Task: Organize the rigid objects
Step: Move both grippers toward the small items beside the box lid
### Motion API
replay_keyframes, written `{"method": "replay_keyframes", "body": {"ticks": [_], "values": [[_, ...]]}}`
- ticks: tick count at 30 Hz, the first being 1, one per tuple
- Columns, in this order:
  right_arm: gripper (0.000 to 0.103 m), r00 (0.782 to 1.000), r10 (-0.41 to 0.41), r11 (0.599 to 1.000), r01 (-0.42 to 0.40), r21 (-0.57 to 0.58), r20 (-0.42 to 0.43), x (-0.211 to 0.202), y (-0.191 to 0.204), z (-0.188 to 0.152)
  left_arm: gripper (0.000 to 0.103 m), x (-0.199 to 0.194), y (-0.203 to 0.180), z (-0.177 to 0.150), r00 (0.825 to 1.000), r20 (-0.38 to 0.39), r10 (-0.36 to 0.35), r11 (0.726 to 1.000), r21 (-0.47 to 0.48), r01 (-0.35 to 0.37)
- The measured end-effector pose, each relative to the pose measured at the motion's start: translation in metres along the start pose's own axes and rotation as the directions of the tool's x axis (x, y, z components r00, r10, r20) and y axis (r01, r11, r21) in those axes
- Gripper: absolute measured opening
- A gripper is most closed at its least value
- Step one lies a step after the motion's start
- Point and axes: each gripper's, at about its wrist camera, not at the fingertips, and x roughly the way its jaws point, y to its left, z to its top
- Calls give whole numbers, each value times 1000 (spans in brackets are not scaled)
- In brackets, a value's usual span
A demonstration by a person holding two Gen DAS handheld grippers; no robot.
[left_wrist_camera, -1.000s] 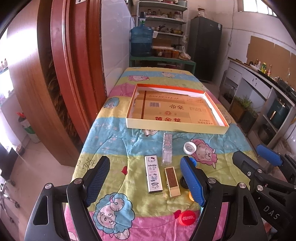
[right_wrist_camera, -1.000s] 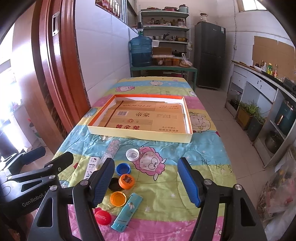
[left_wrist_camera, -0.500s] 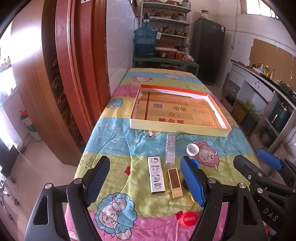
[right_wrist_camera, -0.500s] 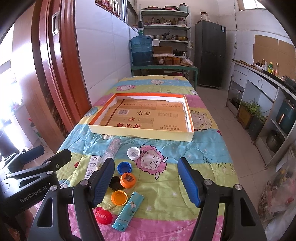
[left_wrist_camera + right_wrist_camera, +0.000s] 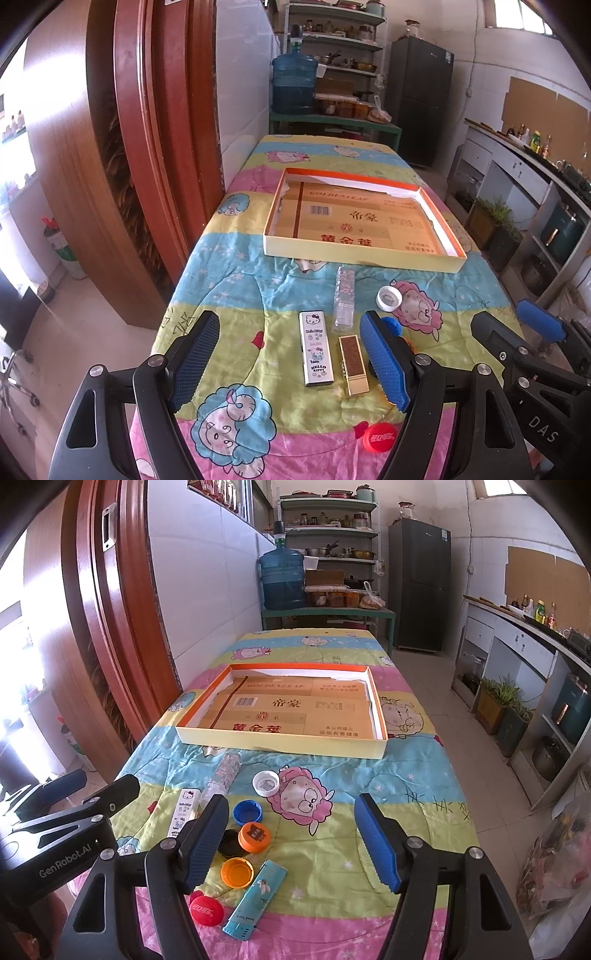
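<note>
Ahead, Hello Kitty case between spread left gripper fingers

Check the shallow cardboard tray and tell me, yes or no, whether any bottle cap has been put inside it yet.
No: the tray holds only its flattened cardboard liner, while the caps, such as the white cap, lie on the cloth in front of it.

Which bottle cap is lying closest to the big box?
The white cap, open side up, sits alone nearest the box. The blue, orange and red caps lie farther back.
</note>
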Motion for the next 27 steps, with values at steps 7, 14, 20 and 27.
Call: {"method": "replay_keyframes", "body": {"ticks": [7, 14, 20, 27], "values": [[70, 1000, 0, 1000, 0, 0, -1, 0, 0, 0, 80, 1, 0, 0, 1000, -2, -1, 1000, 1, 1], [70, 1000, 0, 1000, 0, 0, -1, 0, 0, 0, 80, 3, -1, -2, 1000, -5, -1, 1000, 0, 1], [70, 1000, 0, 1000, 0, 1, -8, 3, -1, -3, 80, 4, -1, -3, 1000, -6, 1, 1000, 1, -1], [70, 1000, 2, 1000, -2, 3, -13, 4, -2, -6, 80, 4, -1, -4, 1000, -7, 1, 1000, -2, -1]]}}
